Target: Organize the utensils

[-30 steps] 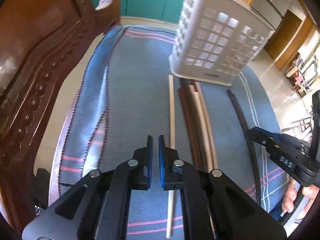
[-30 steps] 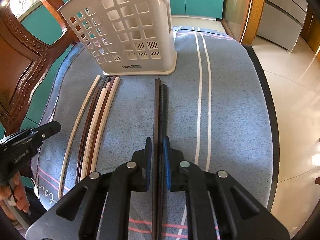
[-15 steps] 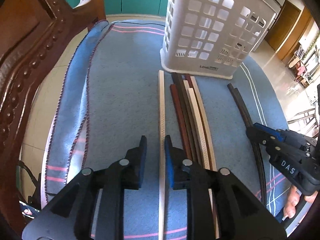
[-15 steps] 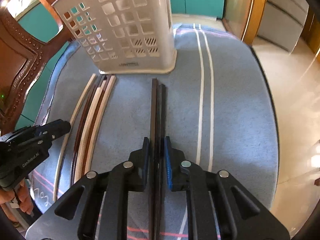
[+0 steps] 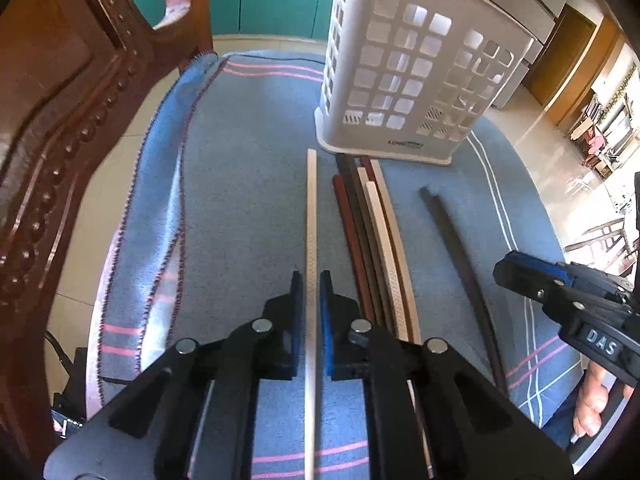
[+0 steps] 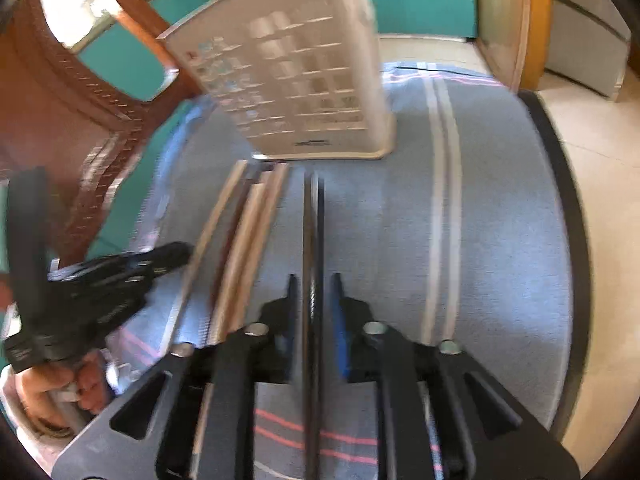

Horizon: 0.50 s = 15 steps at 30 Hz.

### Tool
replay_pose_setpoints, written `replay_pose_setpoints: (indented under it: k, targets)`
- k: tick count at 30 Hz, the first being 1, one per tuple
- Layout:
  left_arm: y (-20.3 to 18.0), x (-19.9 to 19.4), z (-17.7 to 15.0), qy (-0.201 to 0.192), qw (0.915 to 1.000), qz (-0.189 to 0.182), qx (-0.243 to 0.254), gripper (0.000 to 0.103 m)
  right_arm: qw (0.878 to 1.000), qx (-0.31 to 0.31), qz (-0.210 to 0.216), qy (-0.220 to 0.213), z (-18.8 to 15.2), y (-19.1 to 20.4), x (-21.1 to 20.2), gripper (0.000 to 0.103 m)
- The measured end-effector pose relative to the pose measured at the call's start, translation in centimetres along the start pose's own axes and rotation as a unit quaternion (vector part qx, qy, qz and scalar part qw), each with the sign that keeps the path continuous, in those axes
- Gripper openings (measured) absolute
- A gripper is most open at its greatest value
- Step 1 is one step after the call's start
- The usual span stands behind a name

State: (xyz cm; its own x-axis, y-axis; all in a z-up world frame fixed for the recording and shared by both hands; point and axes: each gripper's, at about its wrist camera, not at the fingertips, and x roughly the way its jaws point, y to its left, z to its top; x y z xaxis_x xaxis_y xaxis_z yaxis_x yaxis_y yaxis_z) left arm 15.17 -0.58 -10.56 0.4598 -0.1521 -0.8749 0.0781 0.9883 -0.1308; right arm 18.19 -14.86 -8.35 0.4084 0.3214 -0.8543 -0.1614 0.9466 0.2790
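Observation:
Several chopsticks lie lengthwise on a blue cloth (image 5: 248, 184) in front of a white perforated utensil basket (image 5: 408, 76). A cream chopstick (image 5: 311, 216) lies apart on the left; my left gripper (image 5: 311, 292) is open with its jaws either side of it. A bundle of brown and cream chopsticks (image 5: 372, 236) lies just right of it. A dark pair of chopsticks (image 6: 312, 232) lies further right; my right gripper (image 6: 314, 296) is open and straddles it. The right wrist view is blurred. The basket (image 6: 296, 80) stands upright there too.
A carved wooden chair back (image 5: 60, 112) rises at the left. The cloth edge drops off at the left and at the right, with tiled floor (image 6: 600, 168) beyond. Each gripper shows in the other's view: the right gripper (image 5: 568, 300) and the left gripper (image 6: 104, 280).
My left gripper opened and shifted so the cream chopstick sits between its jaws. My right gripper opened wider around the dark pair and moved forward, blurring its view.

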Motion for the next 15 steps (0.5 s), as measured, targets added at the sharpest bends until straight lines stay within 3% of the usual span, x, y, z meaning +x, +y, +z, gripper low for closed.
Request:
replay_pose_setpoints:
  k: [7, 10, 12, 15]
  targets:
    - [0.5, 1.0, 0.0, 0.012, 0.9999, 0.009, -0.007, 0.010, 0.999, -0.023, -0.038, 0.008, -0.2, 0.9, 1.5, 0.025]
    - [0.3, 1.1, 0.3, 0.010, 0.9999, 0.001, -0.004, 0.018, 0.996, -0.027, -0.082, 0.011, -0.2, 0.8, 2.5, 0.025]
    - [0.0, 1.2, 0.6, 0.009, 1.0000, -0.002, 0.000, 0.026, 0.995, -0.030, -0.090, 0.007, -0.2, 0.8, 2.7, 0.025]
    - [-0.3, 1.7, 1.4, 0.009, 0.9999, 0.006, 0.007, 0.028, 0.994, -0.035, -0.103, 0.003, -0.4, 1.1, 2.9, 0.025]
